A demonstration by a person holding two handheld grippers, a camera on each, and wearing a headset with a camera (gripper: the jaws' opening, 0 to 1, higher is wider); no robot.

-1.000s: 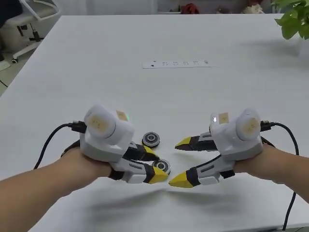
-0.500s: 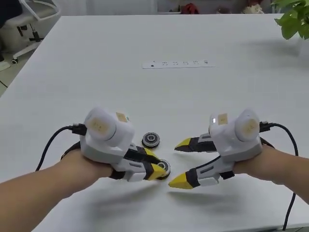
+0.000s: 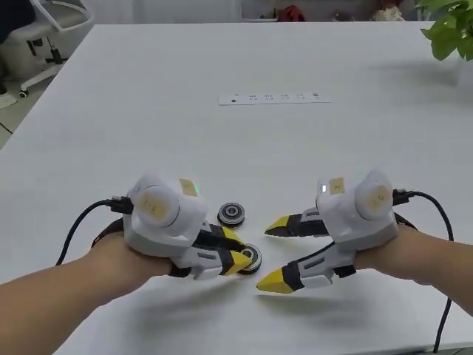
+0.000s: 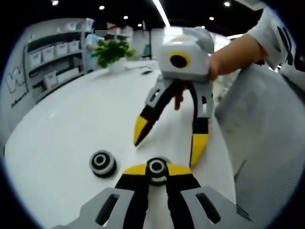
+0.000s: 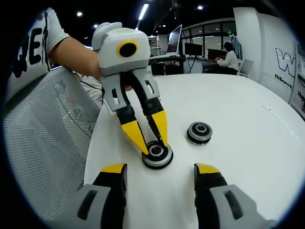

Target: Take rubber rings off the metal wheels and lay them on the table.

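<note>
Two small metal wheels with black rubber rings lie on the white table (image 3: 222,133). The near wheel (image 3: 250,256) (image 4: 157,167) (image 5: 157,155) sits between the yellow tips of my left gripper (image 3: 239,252) (image 4: 157,170), which is shut on it. The far wheel (image 3: 231,214) (image 4: 103,163) (image 5: 199,132) lies free, a little beyond the left gripper. My right gripper (image 3: 273,253) (image 5: 159,169) faces the left one from the right. It is open, with its tips apart just short of the held wheel and nothing between them.
A white power strip (image 3: 272,97) lies mid-table, far behind the wheels. A green plant (image 3: 449,29) stands at the back right corner and an office chair (image 3: 41,33) off the back left. The table's front edge runs just below both hands.
The left gripper's jaws have closed from apart onto the near wheel. Both grippers have sunk slightly toward the table. The far wheel has not moved.
</note>
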